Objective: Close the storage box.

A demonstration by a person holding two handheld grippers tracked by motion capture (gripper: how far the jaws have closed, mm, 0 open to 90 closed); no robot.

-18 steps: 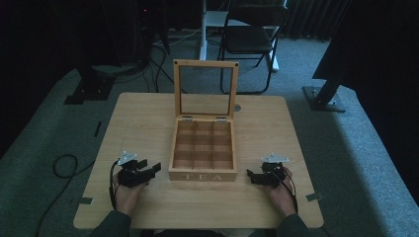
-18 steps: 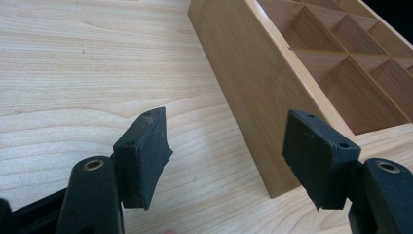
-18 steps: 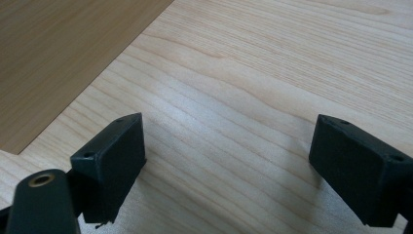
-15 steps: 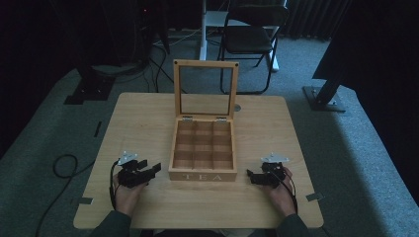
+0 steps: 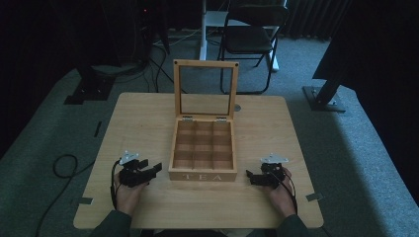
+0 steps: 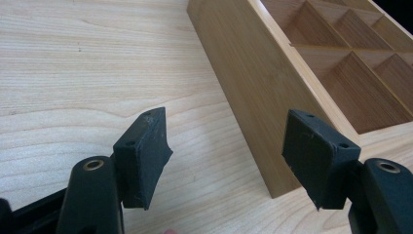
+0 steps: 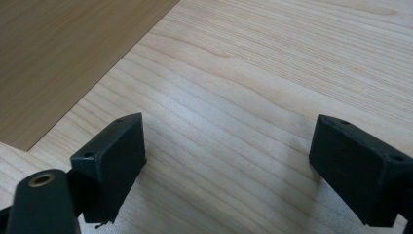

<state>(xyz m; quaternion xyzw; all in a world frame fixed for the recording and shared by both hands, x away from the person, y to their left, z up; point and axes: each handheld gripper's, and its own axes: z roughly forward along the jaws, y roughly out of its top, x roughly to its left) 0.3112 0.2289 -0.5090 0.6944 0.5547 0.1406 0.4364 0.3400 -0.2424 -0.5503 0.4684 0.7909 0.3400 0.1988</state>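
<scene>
Left tongs [image 5: 154, 170]: jaws spread wide, nothing between them. They sit low over the desk [image 5: 143, 123], near its front edge, just left of the tea box [image 5: 202, 150]. In the left gripper view the left tongs [image 6: 226, 153] point at the box's near left corner; the box's side wall runs away from them, apart from both pads.

Right tongs [image 5: 250, 177]: jaws spread wide as well, holding nothing, low over the desk just right of the box's front right corner. In the right gripper view the right tongs [image 7: 226, 161] frame bare desk wood, with the box wall [image 7: 63, 58] at upper left, apart from them.

Tea box: wooden, centre of desk, front face lettered "TEA". Nine compartments in a three-by-three grid, all appear empty. Lid [image 5: 205, 89] open, standing upright at the rear hinges, window pane in a wood frame.

Beyond the desk: dark chair [image 5: 252, 39] on grey carpet [image 5: 365, 148], cables [image 5: 62, 165] on the floor at left.
</scene>
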